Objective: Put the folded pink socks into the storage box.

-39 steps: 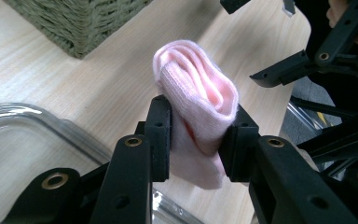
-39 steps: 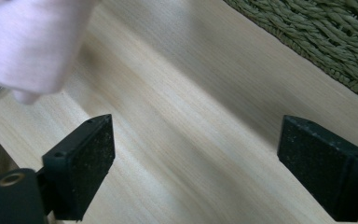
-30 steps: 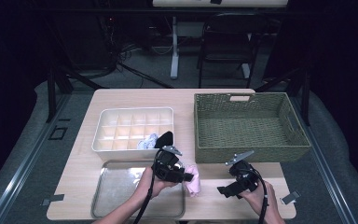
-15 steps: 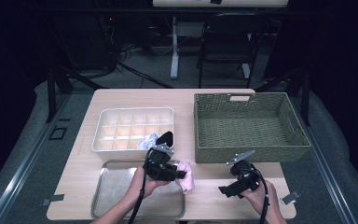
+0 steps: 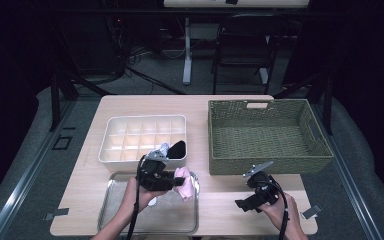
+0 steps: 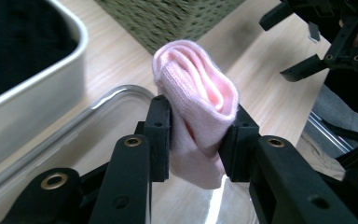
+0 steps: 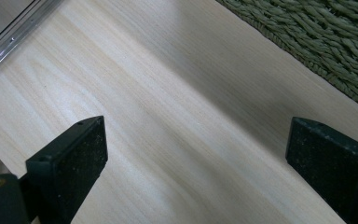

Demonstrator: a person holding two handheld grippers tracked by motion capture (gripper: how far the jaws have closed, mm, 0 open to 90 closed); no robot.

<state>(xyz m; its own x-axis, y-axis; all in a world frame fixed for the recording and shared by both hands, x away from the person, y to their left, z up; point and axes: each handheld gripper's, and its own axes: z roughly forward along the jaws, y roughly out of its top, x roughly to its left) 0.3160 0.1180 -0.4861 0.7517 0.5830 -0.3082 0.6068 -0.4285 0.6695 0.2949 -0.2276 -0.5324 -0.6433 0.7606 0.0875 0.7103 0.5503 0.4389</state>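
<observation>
1. Left gripper [image 6: 196, 135] clamped on a soft pink folded cloth, perhaps a rolled sock [image 6: 196, 109]; bundle held above the right rim of the shiny rectangular metal tray [image 5: 125, 217], near the white plastic compartment box [image 5: 111, 155].
2. Right gripper [image 7: 196, 172] wide apart, nothing between the jaws, poised over bare light wooden tabletop [image 7: 168, 116] beside the green woven rectangular basket [image 5: 220, 150].
3. Risk: grip sits low on the bundle, so loose upper folds could unroll or slip free during a swing toward the basket or box.
4. Risk: snagging the fabric on the basket's rough weave.
5. Left gripper view gives fold detail and pad contact; high view gives overall layout, including dark items in the box, hard to identify there.
</observation>
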